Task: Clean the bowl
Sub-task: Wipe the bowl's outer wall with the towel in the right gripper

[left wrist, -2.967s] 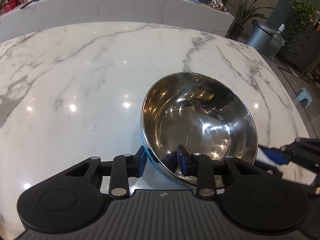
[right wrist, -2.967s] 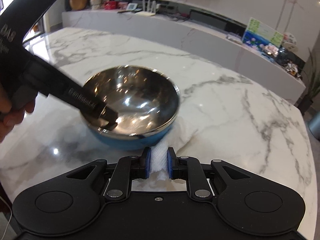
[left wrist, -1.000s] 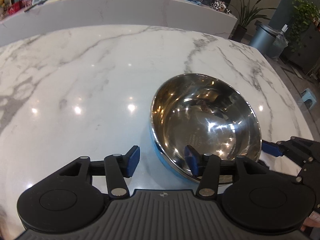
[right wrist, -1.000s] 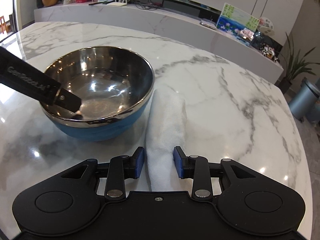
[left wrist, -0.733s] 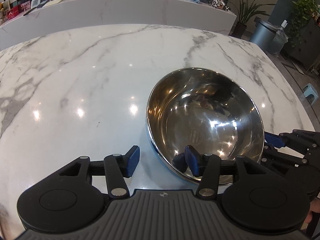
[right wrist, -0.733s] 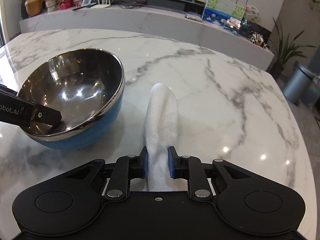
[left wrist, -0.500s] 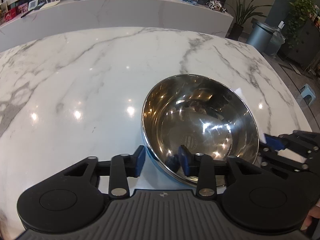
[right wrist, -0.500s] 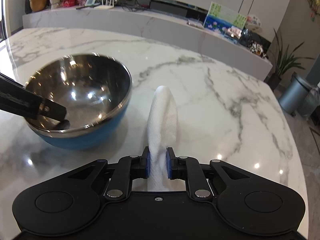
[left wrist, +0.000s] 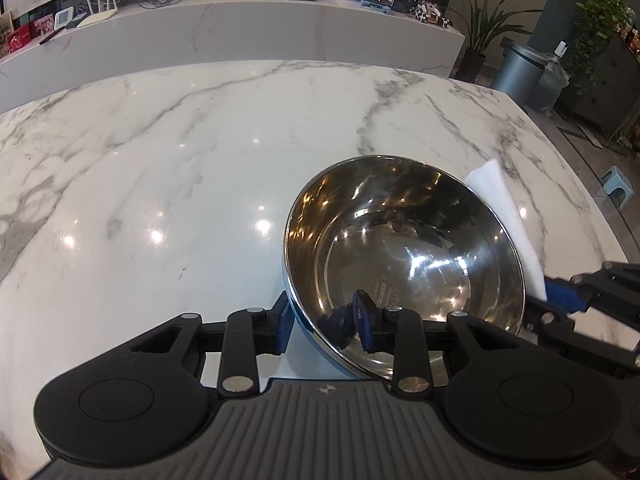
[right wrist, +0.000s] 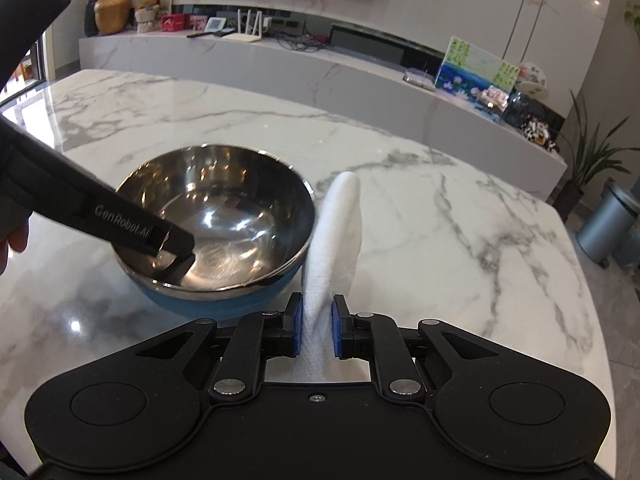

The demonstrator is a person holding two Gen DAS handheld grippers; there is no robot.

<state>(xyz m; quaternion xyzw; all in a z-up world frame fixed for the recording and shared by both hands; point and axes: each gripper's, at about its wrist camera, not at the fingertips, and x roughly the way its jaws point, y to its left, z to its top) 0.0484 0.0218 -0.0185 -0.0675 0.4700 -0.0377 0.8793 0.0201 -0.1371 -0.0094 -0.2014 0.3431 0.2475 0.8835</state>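
Observation:
A steel bowl [left wrist: 404,252] with a blue outside [right wrist: 224,216] stands on the white marble table [left wrist: 160,168]. My left gripper [left wrist: 324,320] is shut on the bowl's near rim, one finger inside the bowl and one outside. In the right wrist view that gripper [right wrist: 176,256] reaches in from the left. My right gripper [right wrist: 314,330] is shut on a white folded cloth [right wrist: 336,232], which sticks up and forward beside the bowl's right side. The cloth [left wrist: 504,216] shows behind the bowl in the left wrist view, with the right gripper [left wrist: 560,300] at the right edge.
A long marble counter [right wrist: 280,68] with routers, pictures and ornaments runs behind the table. A grey bin [right wrist: 604,224] and potted plants [left wrist: 480,36] stand beyond the table's right edge. A blue stool [left wrist: 618,186] is on the floor. A hand [right wrist: 10,240] shows at the left edge.
My left gripper closed onto the bowl's rim. My right gripper closed on the cloth and raised it, so the cloth now stands up beside the bowl.

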